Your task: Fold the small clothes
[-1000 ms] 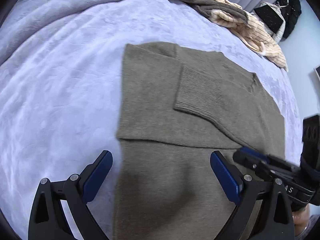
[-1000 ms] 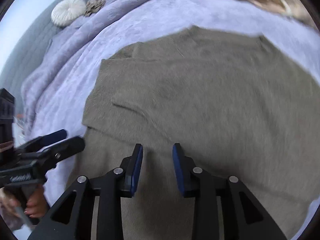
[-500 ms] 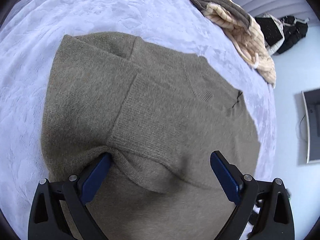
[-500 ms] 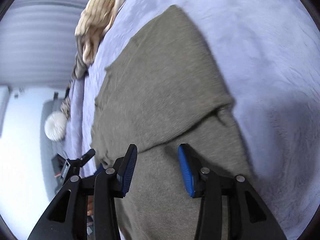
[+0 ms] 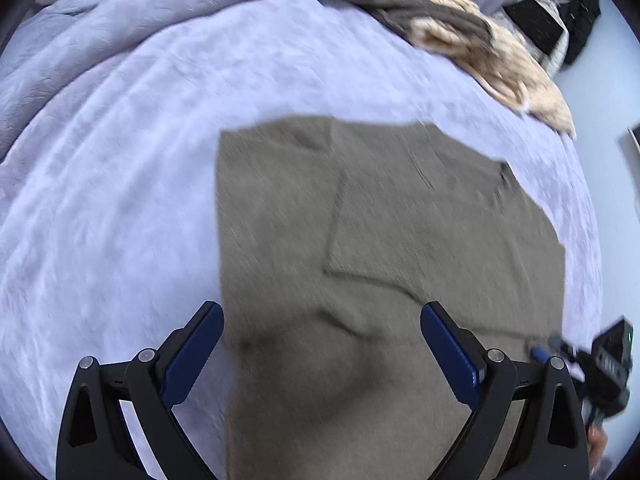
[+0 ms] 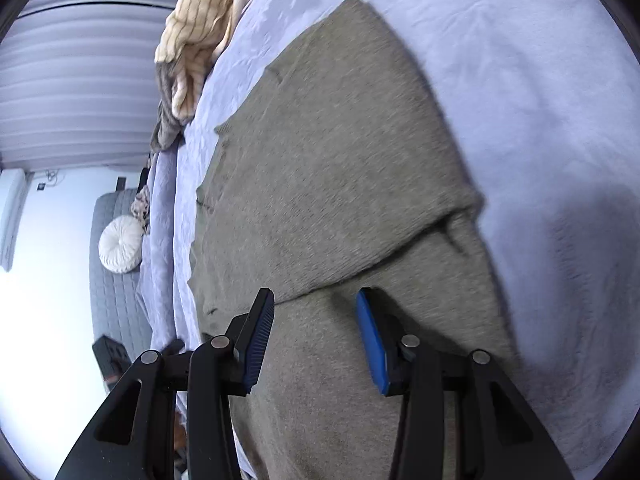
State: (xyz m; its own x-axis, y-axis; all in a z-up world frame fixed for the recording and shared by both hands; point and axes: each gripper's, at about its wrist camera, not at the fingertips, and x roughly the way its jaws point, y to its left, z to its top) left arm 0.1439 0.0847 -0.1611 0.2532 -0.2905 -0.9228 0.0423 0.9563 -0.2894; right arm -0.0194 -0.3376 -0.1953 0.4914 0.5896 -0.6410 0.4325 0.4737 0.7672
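The olive sweater (image 5: 360, 280) lies flat at frame centre on the lavender bedspread (image 5: 120, 200), sleeves folded in. Left gripper (image 5: 316, 356) gapes wide and empty; right gripper (image 6: 316, 340), its jaws having just been opening, is partly open, nothing clamped. Pinch both hem corners evenly — then fold upward.

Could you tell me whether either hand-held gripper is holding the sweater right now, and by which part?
Neither: the left hand-held gripper and right hand-held gripper stand open over the olive sweater.
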